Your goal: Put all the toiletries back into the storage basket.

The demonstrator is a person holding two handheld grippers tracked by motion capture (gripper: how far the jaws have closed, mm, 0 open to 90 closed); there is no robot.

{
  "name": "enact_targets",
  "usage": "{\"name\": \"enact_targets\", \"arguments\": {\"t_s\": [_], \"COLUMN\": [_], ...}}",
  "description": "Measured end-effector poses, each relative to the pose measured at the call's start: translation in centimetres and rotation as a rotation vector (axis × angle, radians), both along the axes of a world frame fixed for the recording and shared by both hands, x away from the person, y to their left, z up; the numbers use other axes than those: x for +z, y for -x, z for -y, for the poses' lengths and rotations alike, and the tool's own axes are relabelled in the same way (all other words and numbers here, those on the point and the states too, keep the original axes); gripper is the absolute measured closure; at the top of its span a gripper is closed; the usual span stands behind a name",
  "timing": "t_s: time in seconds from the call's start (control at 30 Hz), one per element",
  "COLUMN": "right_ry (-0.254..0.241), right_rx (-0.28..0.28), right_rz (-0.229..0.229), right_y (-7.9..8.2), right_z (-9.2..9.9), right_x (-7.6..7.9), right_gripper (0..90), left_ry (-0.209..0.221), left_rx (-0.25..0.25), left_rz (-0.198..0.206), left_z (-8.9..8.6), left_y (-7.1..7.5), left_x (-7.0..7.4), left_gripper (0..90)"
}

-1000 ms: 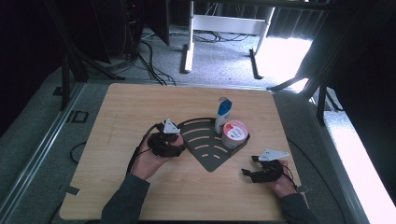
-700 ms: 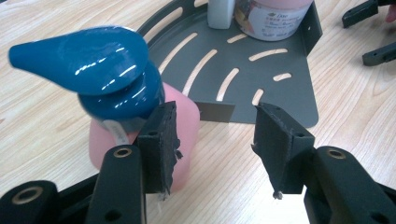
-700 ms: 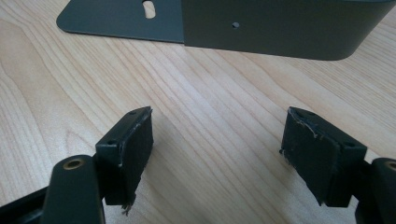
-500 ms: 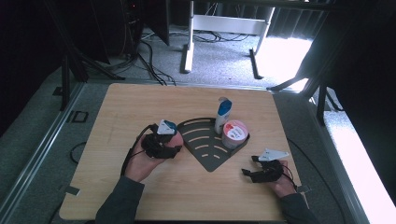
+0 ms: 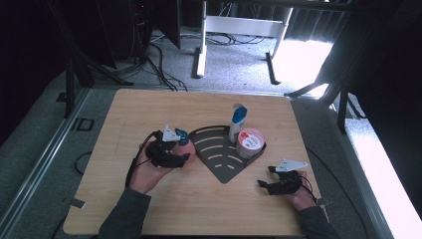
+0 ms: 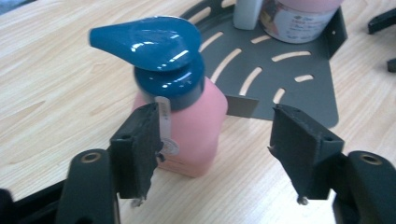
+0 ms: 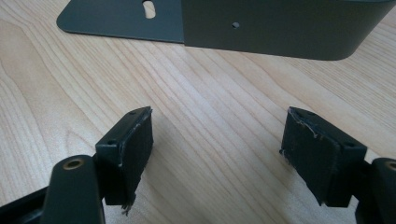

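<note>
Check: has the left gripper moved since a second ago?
Yes. The left gripper has slid slightly back from the dark slotted tray, toward the person, jaws just opening off the pink pump bottle.

Glossy blue plastic pump head, smooth pink plastic bottle, matt dark metal rack, light wood-grain table

On the one wooden table I count two hand-held grippers: the left gripper on the left side, the right gripper near the right edge. One dark fan-shaped rack sits in the middle. There are two bottles: a pink pump bottle left of the rack and a white bottle at its far end. One pink-lidded tub stands beside that.
</note>
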State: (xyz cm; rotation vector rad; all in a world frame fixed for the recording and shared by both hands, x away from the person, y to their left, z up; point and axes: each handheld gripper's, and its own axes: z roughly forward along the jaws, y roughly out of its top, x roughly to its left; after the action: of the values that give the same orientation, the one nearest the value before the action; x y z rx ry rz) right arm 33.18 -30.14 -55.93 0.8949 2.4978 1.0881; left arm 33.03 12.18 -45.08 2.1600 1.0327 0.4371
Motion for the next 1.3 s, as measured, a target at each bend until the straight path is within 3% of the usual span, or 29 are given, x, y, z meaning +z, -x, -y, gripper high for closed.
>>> {"name": "enact_targets", "arguments": {"t_s": [0.4, 0.57, 0.87, 1.3], "right_ry": [-0.003, -0.004, -0.004, -0.003], "right_rx": [0.0, 0.0, 0.0, -0.001], "right_rz": [-0.003, -0.004, -0.003, -0.005], "right_y": [0.0, 0.0, 0.0, 0.0], "right_z": [0.0, 0.0, 0.0, 0.0], "right_x": [0.0, 0.0, 0.0, 0.0], "right_gripper": [24.6, 24.6, 24.5, 24.6], "left_ry": [0.04, 0.029, 0.032, 0.036], "left_rx": [0.028, 0.042, 0.029, 0.005], "left_rz": [-0.035, -0.036, -0.027, 0.0], "left_z": [-0.7, -0.7, -0.7, -0.1], "left_y": [-1.4, -1.8, -2.7, -4.0], "left_x": [-0.6, -0.9, -1.5, -1.3], "left_gripper": [27.6, 27.7, 40.3, 39.5]}}
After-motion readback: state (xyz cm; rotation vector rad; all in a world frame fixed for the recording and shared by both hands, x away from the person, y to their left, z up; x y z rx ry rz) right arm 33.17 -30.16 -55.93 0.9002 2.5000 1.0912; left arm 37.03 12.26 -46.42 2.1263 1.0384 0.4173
